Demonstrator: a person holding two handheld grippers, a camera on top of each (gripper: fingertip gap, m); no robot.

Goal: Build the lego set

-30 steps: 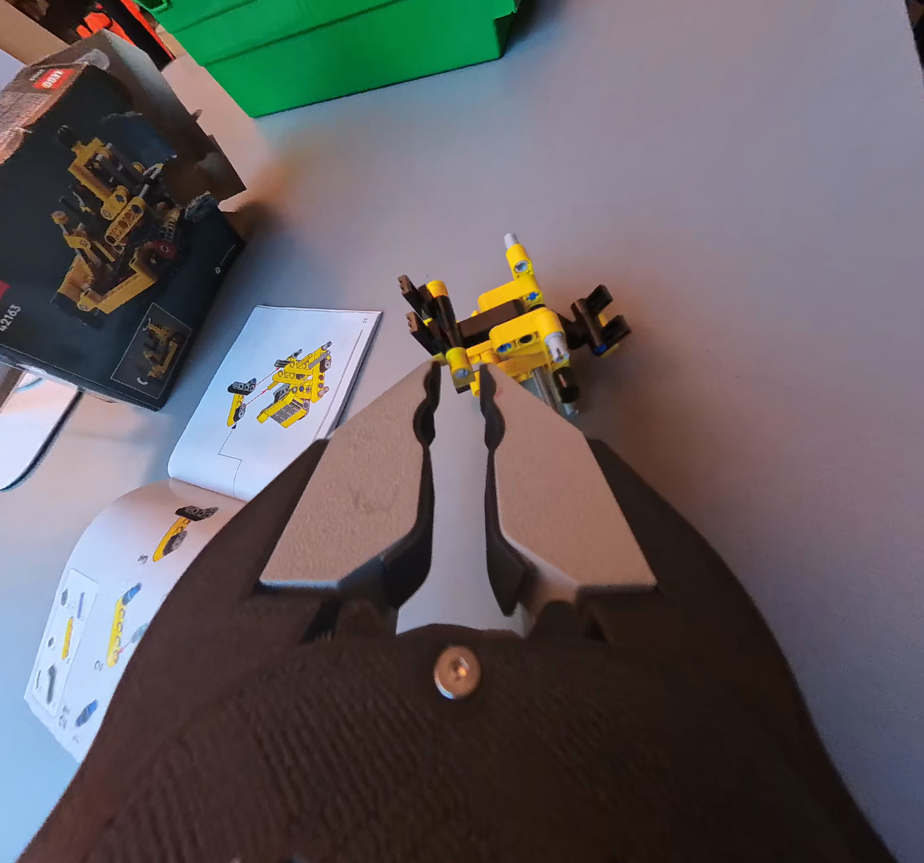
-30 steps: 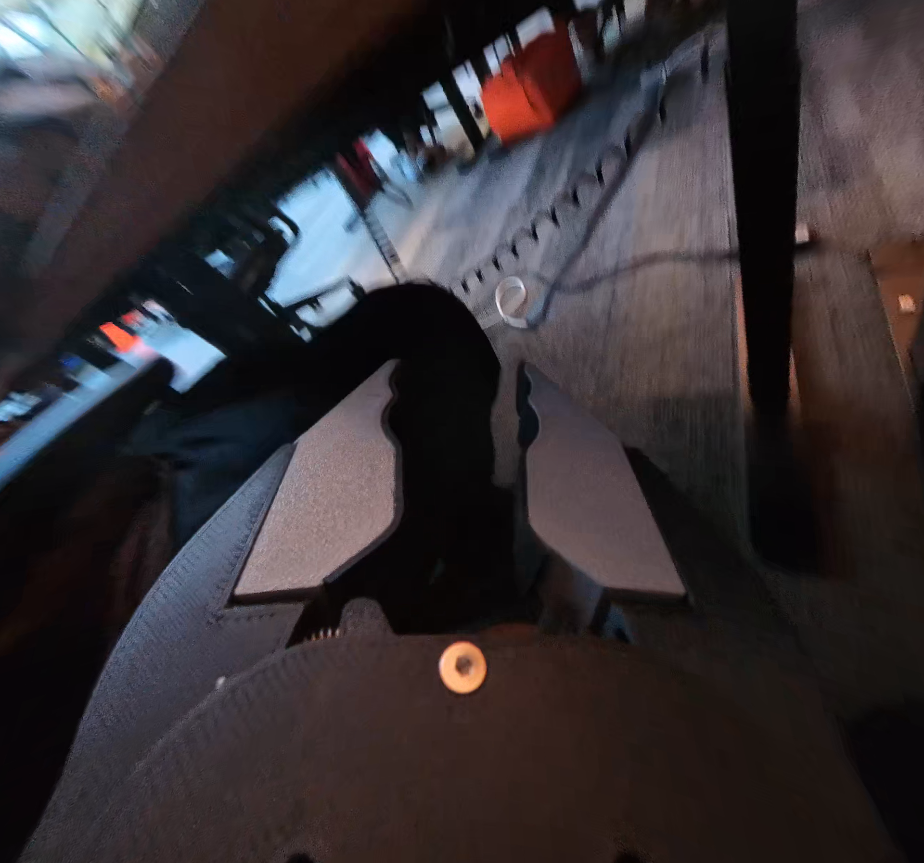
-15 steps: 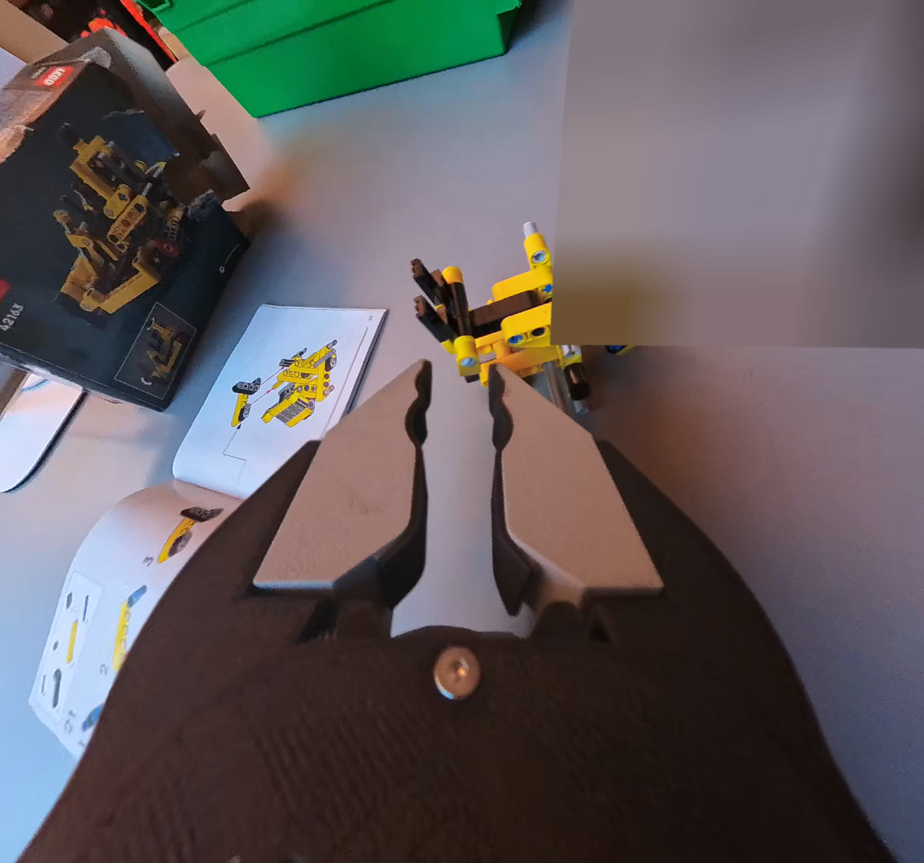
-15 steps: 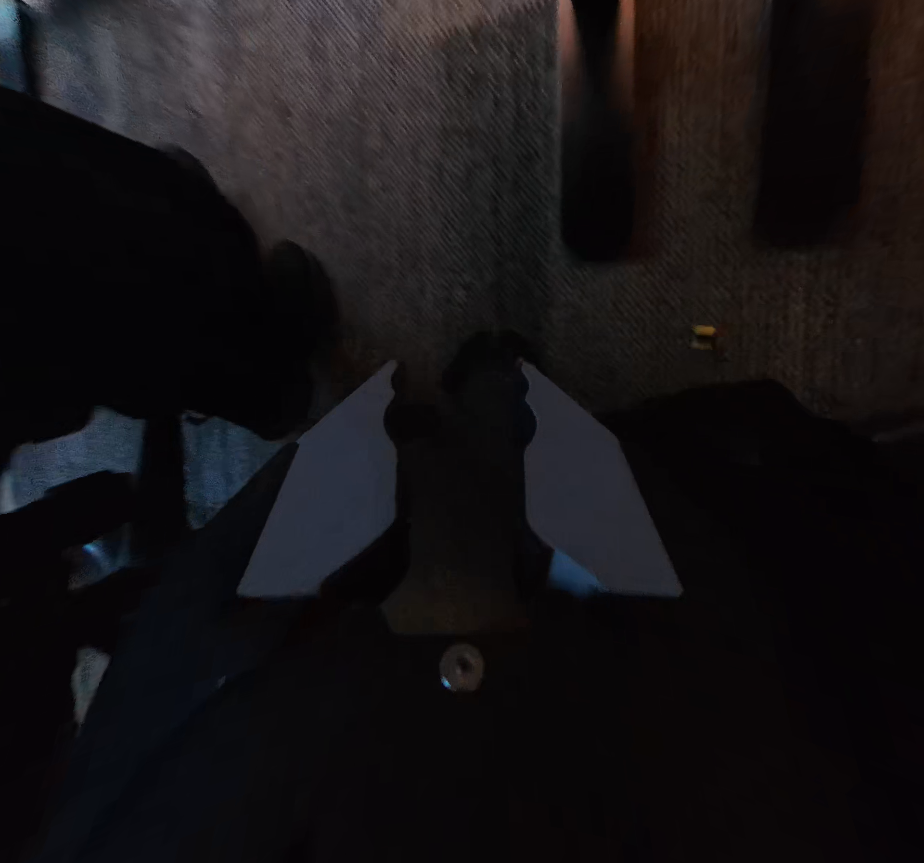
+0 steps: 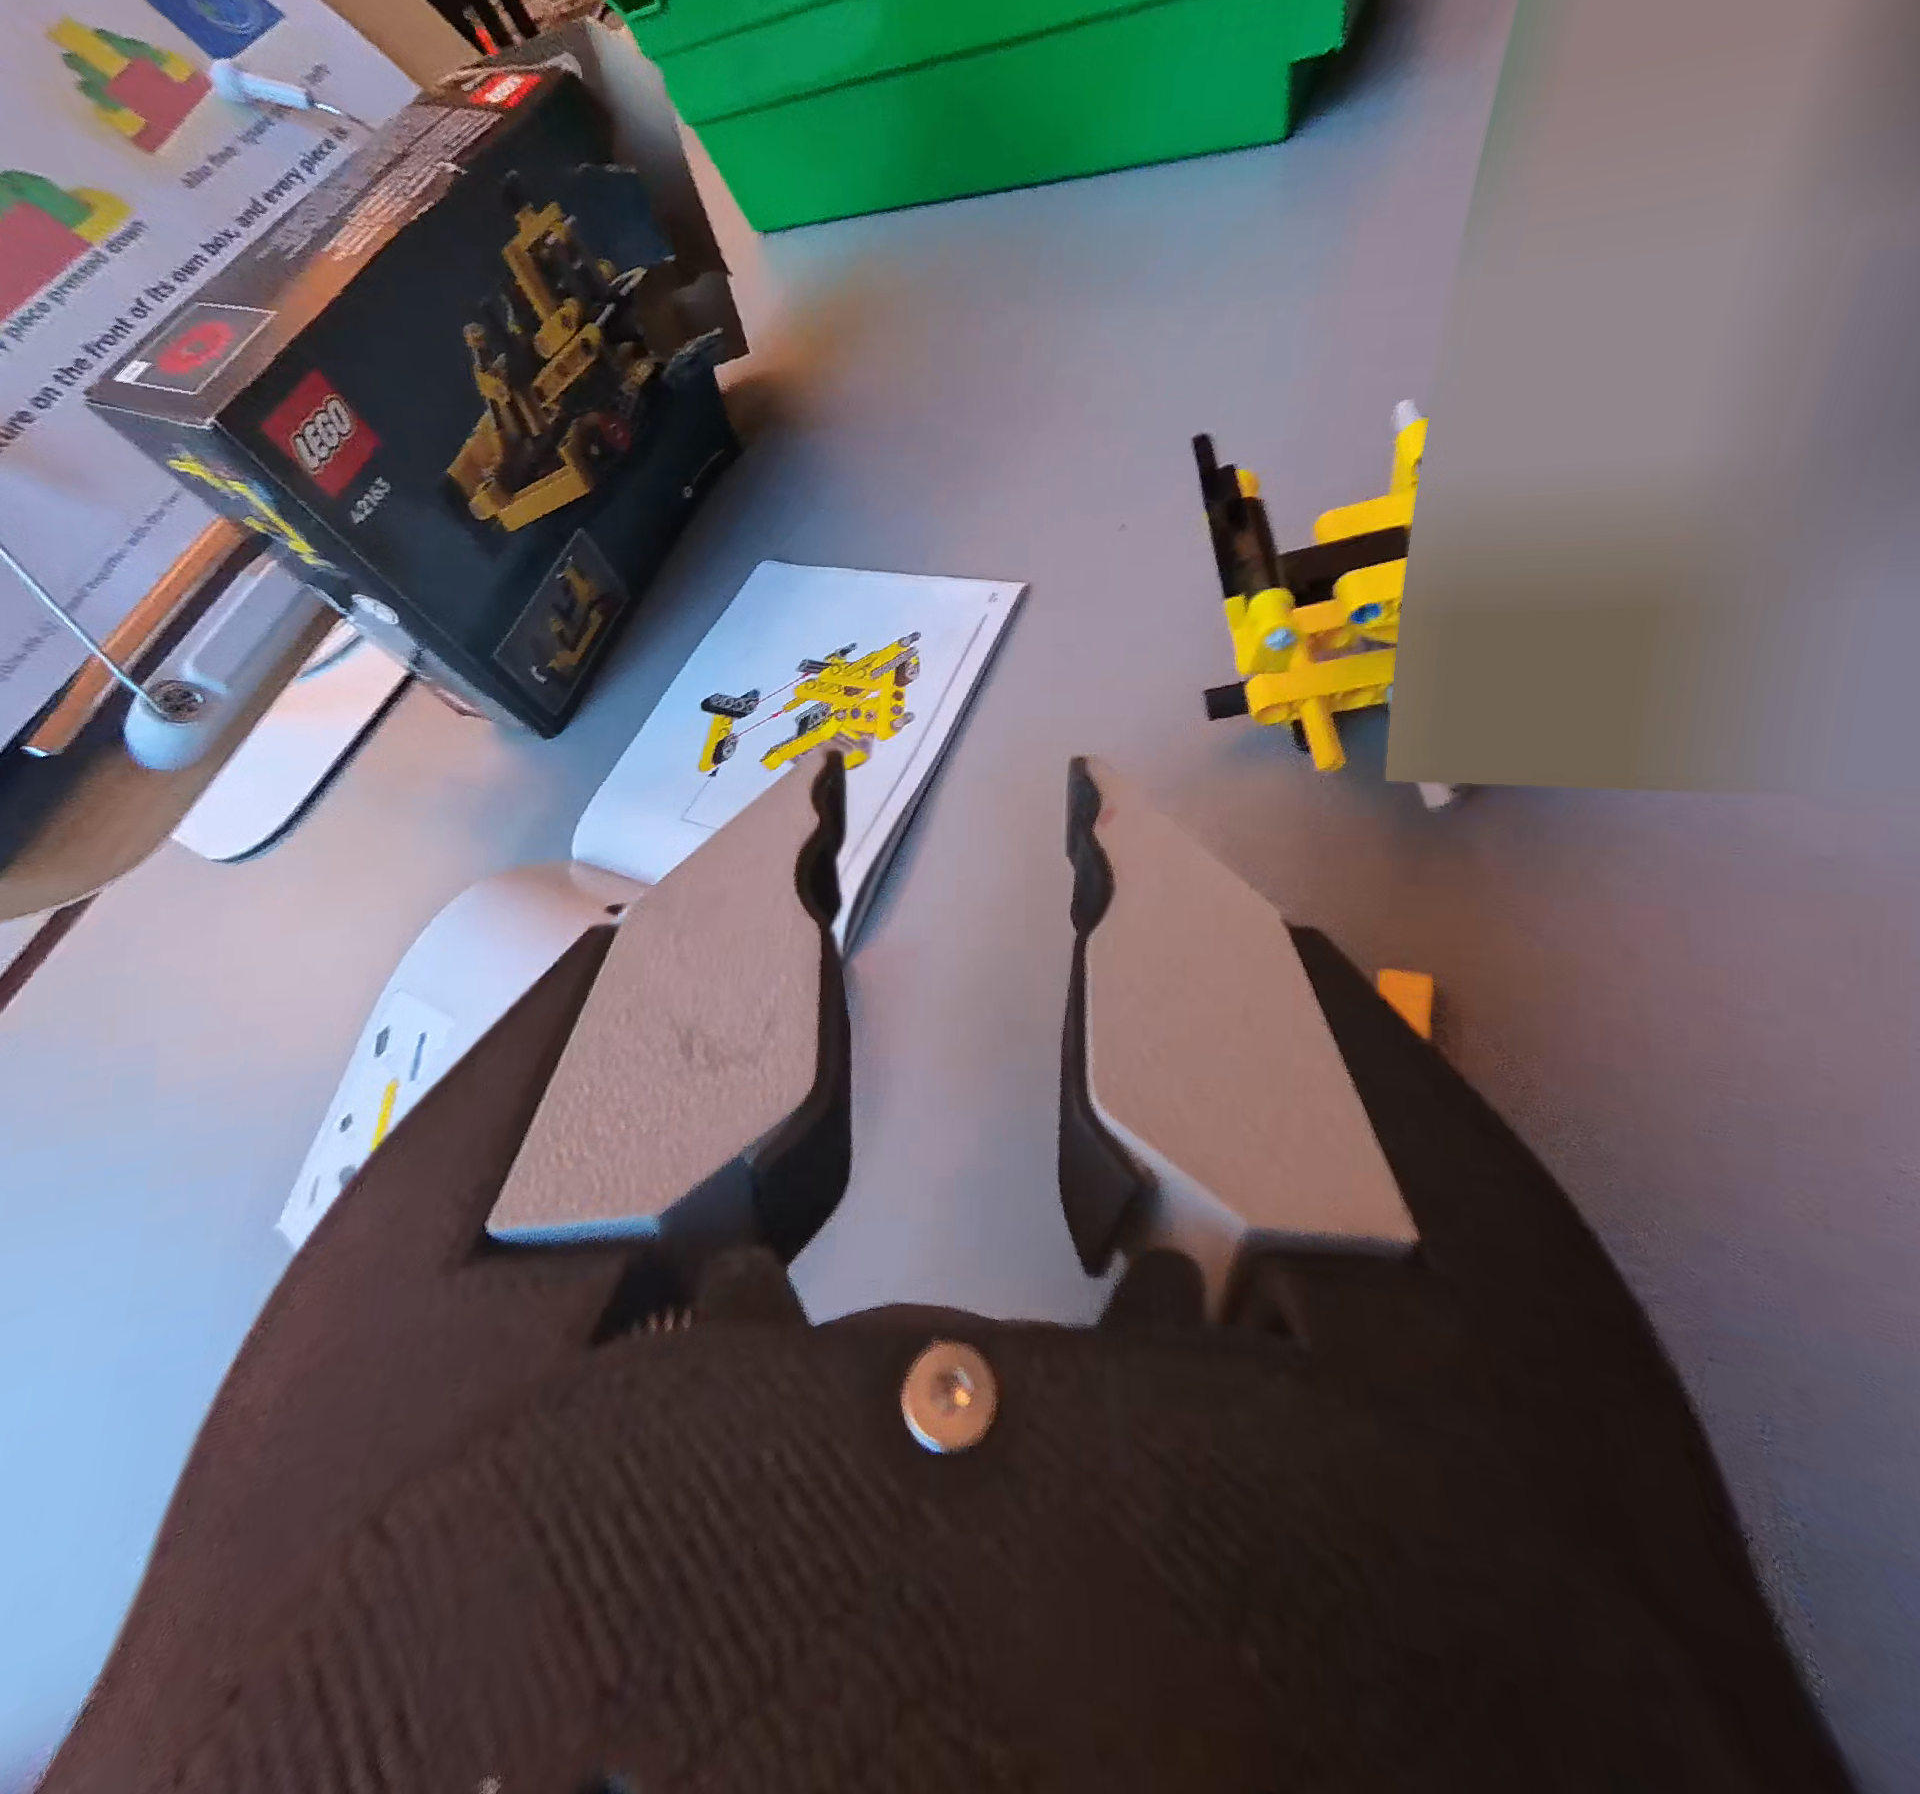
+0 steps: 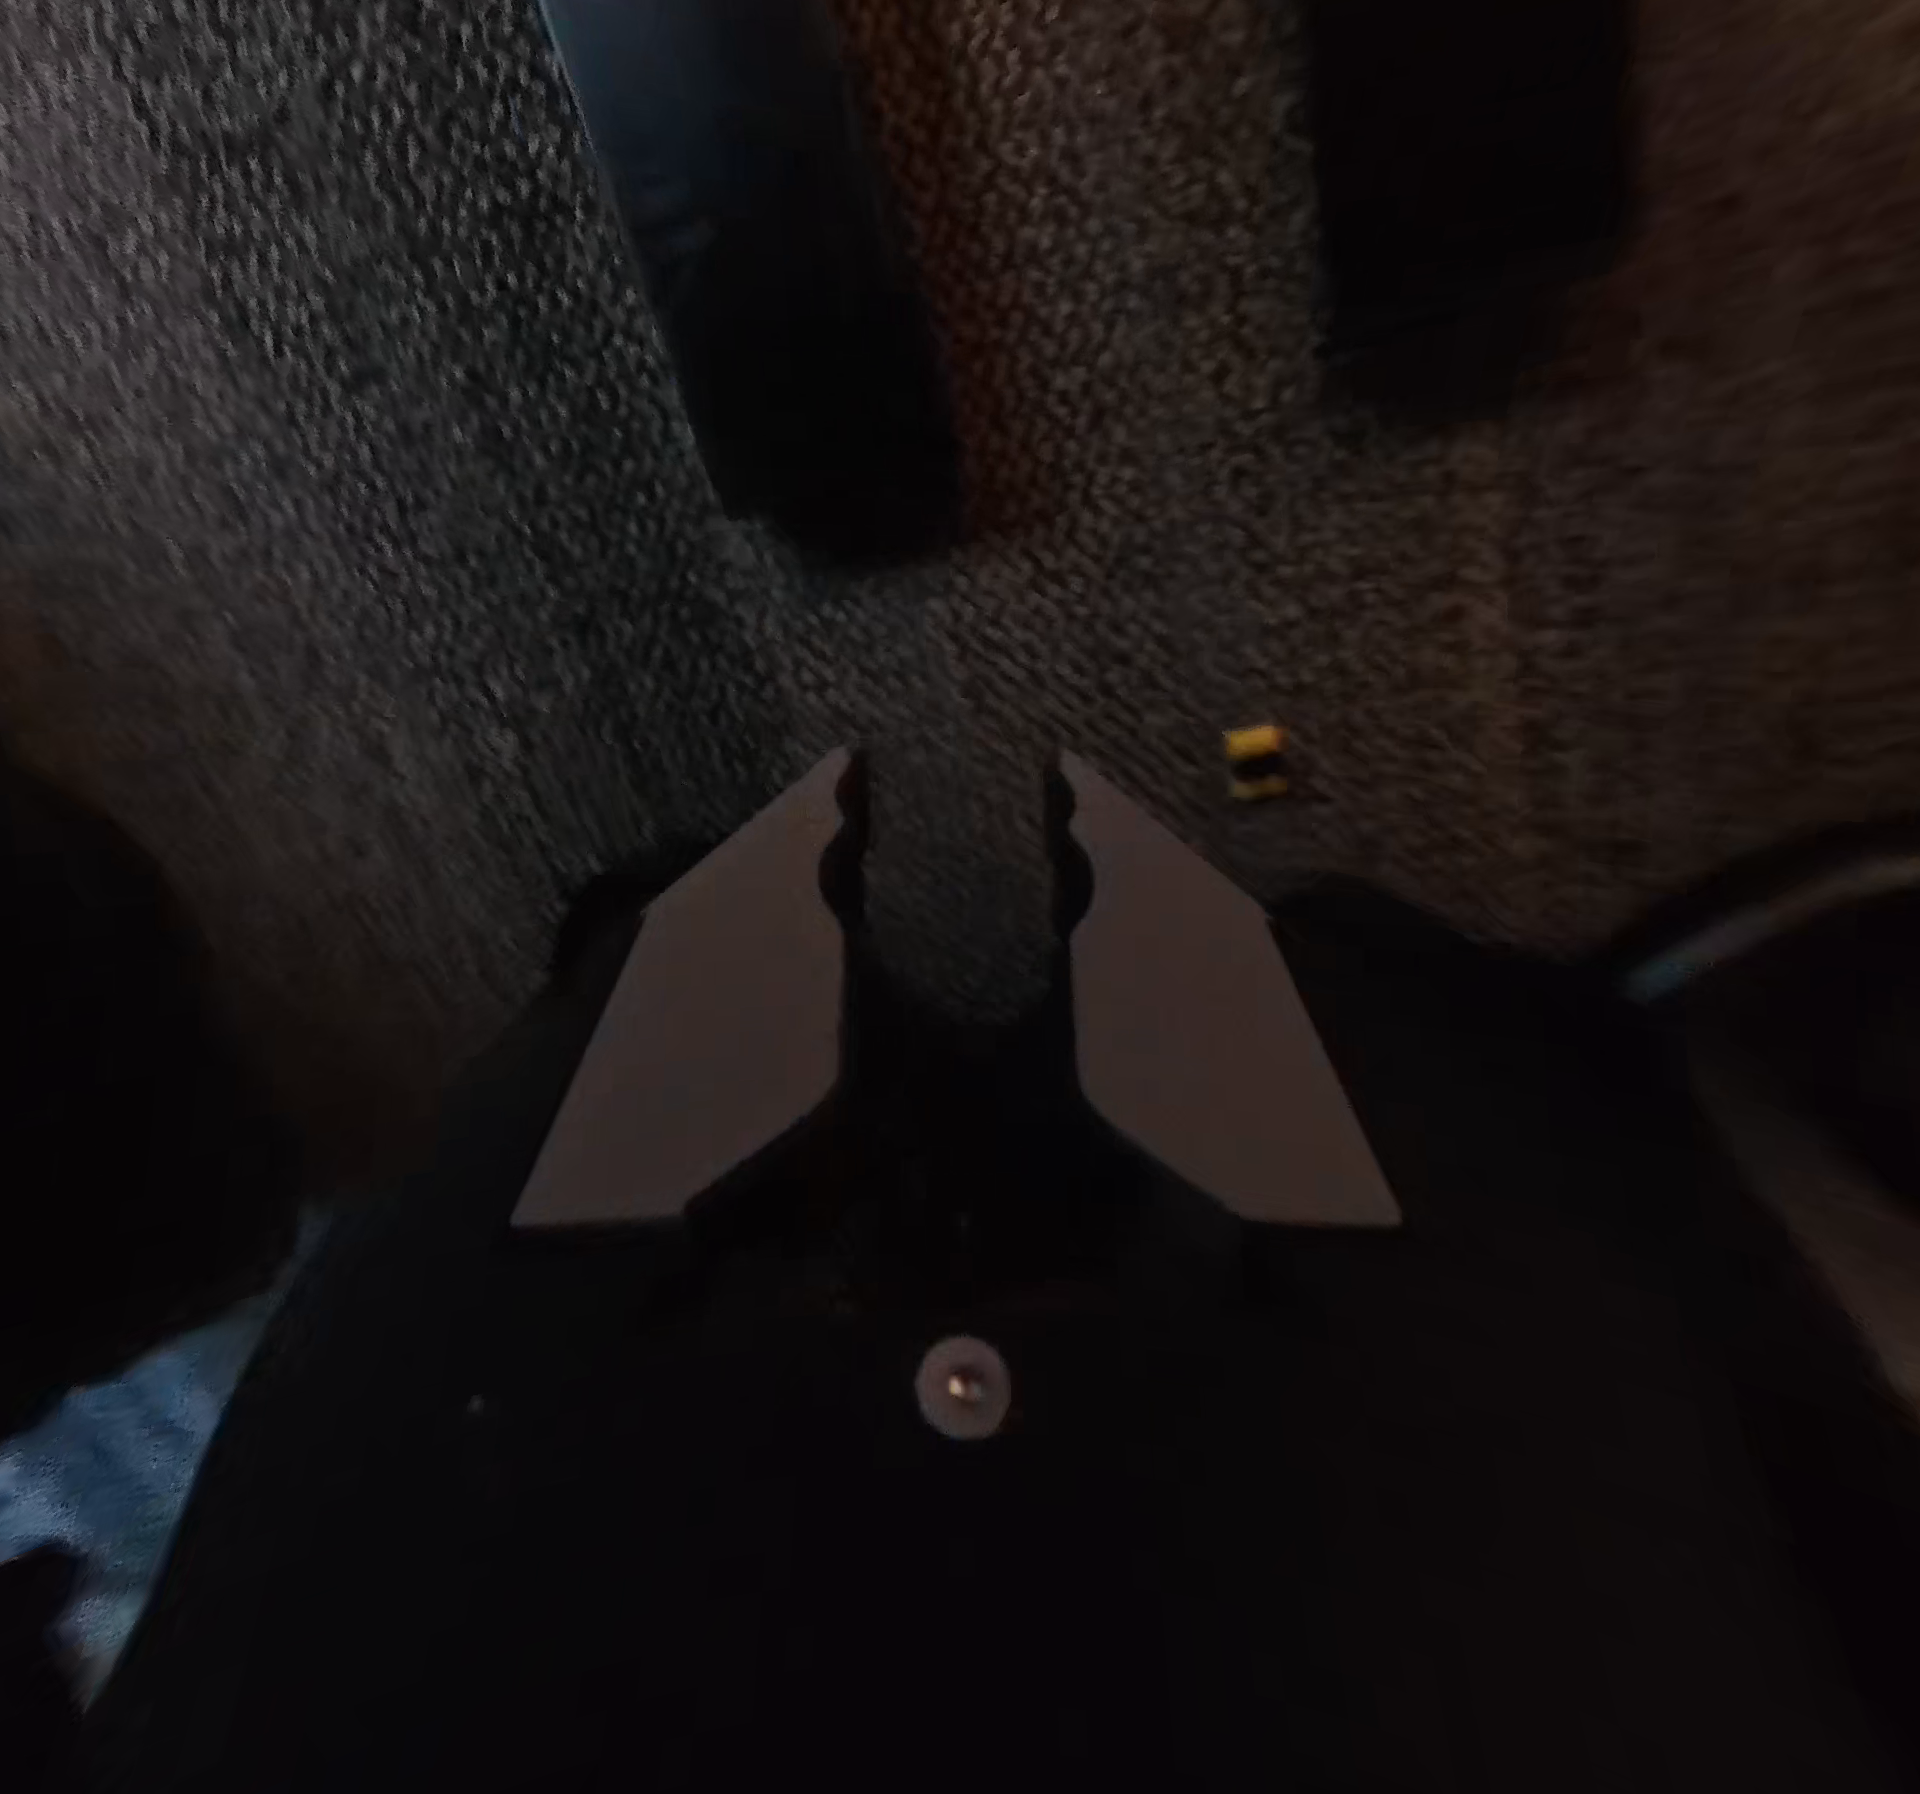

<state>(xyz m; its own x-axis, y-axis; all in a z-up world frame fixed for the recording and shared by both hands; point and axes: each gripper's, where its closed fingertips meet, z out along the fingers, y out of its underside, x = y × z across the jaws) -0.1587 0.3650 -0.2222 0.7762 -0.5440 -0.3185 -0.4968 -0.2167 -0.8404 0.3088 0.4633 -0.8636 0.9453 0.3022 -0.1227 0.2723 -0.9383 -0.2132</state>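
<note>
In the left wrist view a yellow and black lego model (image 5: 1311,622) stands on the grey table (image 5: 1039,373), partly hidden by a blurred patch on its right. My left gripper (image 5: 951,778) is open and empty, above the table, to the left of and nearer than the model. The open instruction booklet (image 5: 821,695) lies under its left fingertip. In the right wrist view my right gripper (image 6: 953,773) is open and empty, pointing down at dark carpet (image 6: 312,394). A small yellow and black lego piece (image 6: 1255,762) lies on the carpet just right of its fingertips.
The black lego box (image 5: 436,414) stands left of the booklet. Stacked green trays (image 5: 997,40) sit at the back of the table. A small orange piece (image 5: 1405,1001) lies beside the left gripper's right finger. Dark table legs (image 6: 810,290) stand on the carpet. Tip to tip, the grippers are about 80 centimetres apart.
My left gripper has opened wide and pulled back and left from the model. My right gripper has swung down toward the carpet; the yellow and black piece is closer now.
</note>
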